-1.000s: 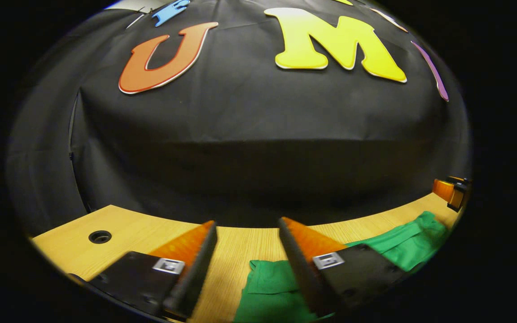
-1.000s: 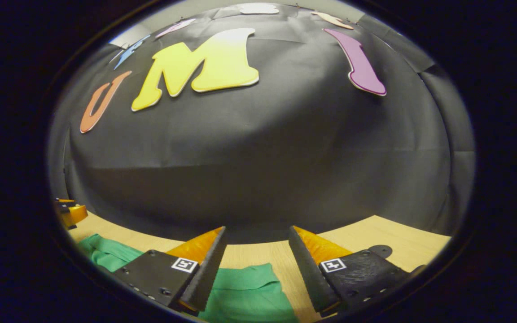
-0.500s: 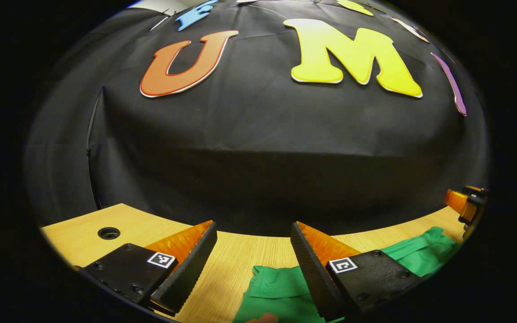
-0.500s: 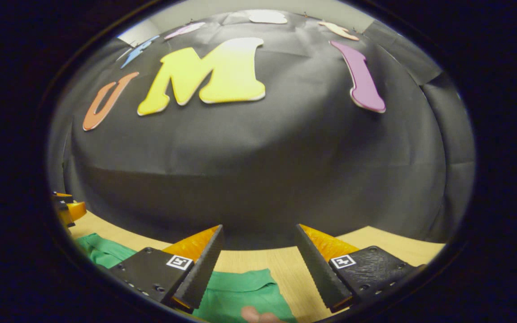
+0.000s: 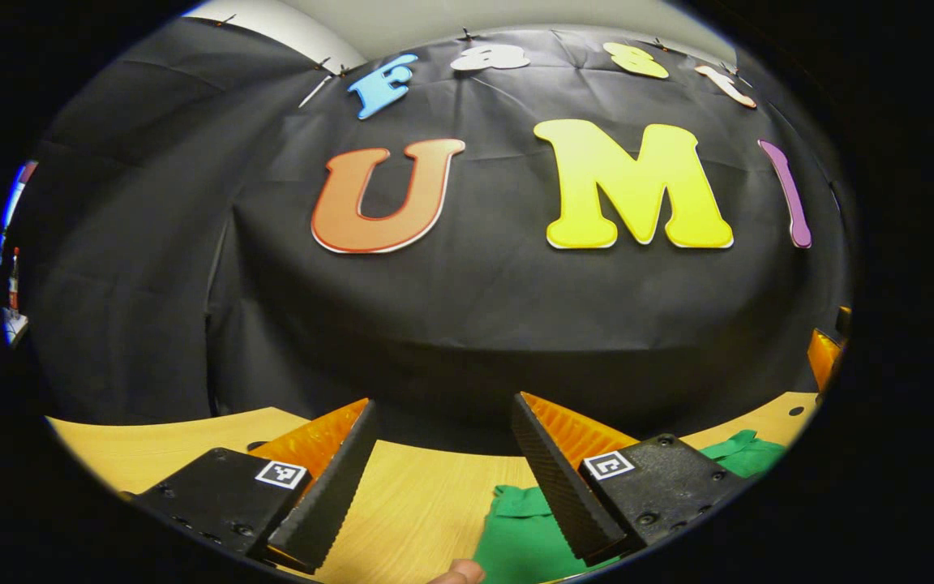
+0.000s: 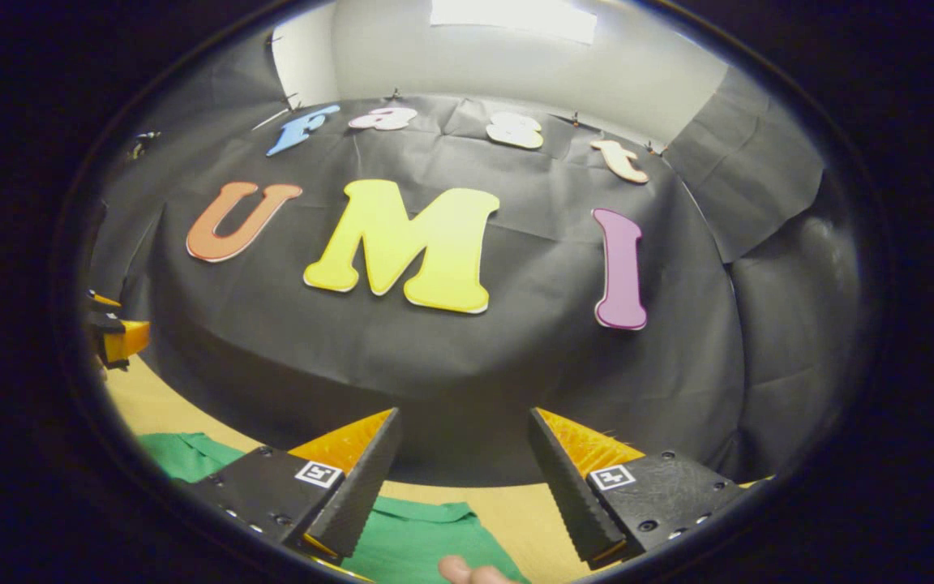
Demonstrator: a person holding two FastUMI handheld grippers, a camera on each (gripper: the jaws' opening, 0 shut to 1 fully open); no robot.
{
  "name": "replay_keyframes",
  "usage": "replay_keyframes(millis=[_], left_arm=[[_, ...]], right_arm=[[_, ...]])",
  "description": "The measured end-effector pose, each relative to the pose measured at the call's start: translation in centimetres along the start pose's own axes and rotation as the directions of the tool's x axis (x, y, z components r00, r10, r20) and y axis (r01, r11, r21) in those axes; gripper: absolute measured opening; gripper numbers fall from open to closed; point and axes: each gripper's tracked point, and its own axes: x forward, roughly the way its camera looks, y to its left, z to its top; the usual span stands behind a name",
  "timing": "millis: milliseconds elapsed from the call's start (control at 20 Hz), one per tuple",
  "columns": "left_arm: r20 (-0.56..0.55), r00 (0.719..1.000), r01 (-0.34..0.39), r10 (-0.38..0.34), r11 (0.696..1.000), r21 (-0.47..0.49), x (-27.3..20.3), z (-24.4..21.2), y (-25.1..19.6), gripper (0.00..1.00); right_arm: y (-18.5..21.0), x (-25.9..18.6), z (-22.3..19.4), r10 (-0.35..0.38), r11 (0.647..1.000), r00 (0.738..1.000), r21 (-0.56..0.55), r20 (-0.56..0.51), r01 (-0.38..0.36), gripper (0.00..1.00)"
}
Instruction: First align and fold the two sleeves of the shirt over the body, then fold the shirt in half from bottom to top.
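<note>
Left gripper (image 5: 443, 418) jaws apart, nothing btwn them; bare wooden table (image 5: 426, 503) under the gap. Green shirt (image 5: 520, 539) lies low just right of that gap, flat. A fingertip (image 5: 457, 573) pokes in at bottom edge. Right gripper (image 6: 463, 430) also spread wide, gap free; shirt (image 6: 418, 539) below. Booth wall (image 6: 451, 365) close behind table's far edge blocks fwd reach.

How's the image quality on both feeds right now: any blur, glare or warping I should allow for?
Left gripper view: sharp, no motion blur; fisheye bows the table edge; green shirt evenly lit, dark shadow under the wall cloth. Right gripper view: also sharp, with a bright washed-out patch of ceiling light at the top; shirt clear between the open jaws.
</note>
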Motion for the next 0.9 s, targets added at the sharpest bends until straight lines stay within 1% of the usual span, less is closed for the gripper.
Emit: replay_keyframes(millis=[100,150,300,350,500,600,750,800,850,900], left_arm=[[-0.061,0.998,-0.014,0.014,1.0,-0.013,-2.8,-1.3,1.4,1.0],[-0.097,0.995,-0.02,0.017,0.999,-0.031,-4.3,-2.0,2.0,1.0],[-0.142,0.989,-0.039,0.03,0.998,-0.059,-8.9,-2.7,3.8,1.0],[-0.16,0.987,-0.037,0.027,0.998,-0.059,-10.5,-2.8,4.1,1.0],[-0.218,0.976,-0.026,0.015,0.998,-0.05,-15.0,-3.7,4.3,1.0],[-0.222,0.975,-0.022,0.008,0.998,-0.063,-18.3,-3.0,4.3,1.0],[-0.232,0.972,0.008,-0.048,0.986,-0.167,-22.5,-2.1,3.4,1.0],[-0.228,0.973,-0.013,-0.034,0.979,-0.201,-23.6,-1.6,3.9,1.0],[-0.224,0.974,-0.029,-0.024,0.973,-0.229,-24.7,-0.9,4.3,1.0],[-0.233,0.972,-0.039,-0.02,0.968,-0.247,-26.1,-0.1,4.3,1.0]], right_arm=[[-1.2,-2.2,-0.4,-0.023,1.0,0.999,0.012,-0.043,0.023,0.95],[-1.7,-3.4,-0.5,-0.025,0.999,0.998,0.019,-0.065,0.026,0.96],[-3.7,-6.8,0.7,-0.031,0.999,0.998,0.036,-0.061,0.033,0.95],[-4.4,-8.2,1.1,-0.028,0.999,0.998,0.03,-0.06,0.03,0.96],[-5.9,-12.6,1.5,0.006,0.999,0.995,0.052,-0.101,-0.001,0.95],[-7.2,-15.8,2.5,0.019,0.998,0.993,0.059,-0.113,-0.012,0.95],[-8.6,-19.9,4.9,0.032,0.998,0.997,0.054,-0.066,-0.028,0.95],[-9.2,-21.6,5.1,0.039,0.998,0.996,0.046,-0.085,-0.035,0.96],[-9.0,-23.5,6.5,0.079,0.996,0.994,0.05,-0.073,-0.075,0.96],[-8.5,-24.9,8.2,0.122,0.992,0.991,0.041,-0.06,-0.12,0.95]])
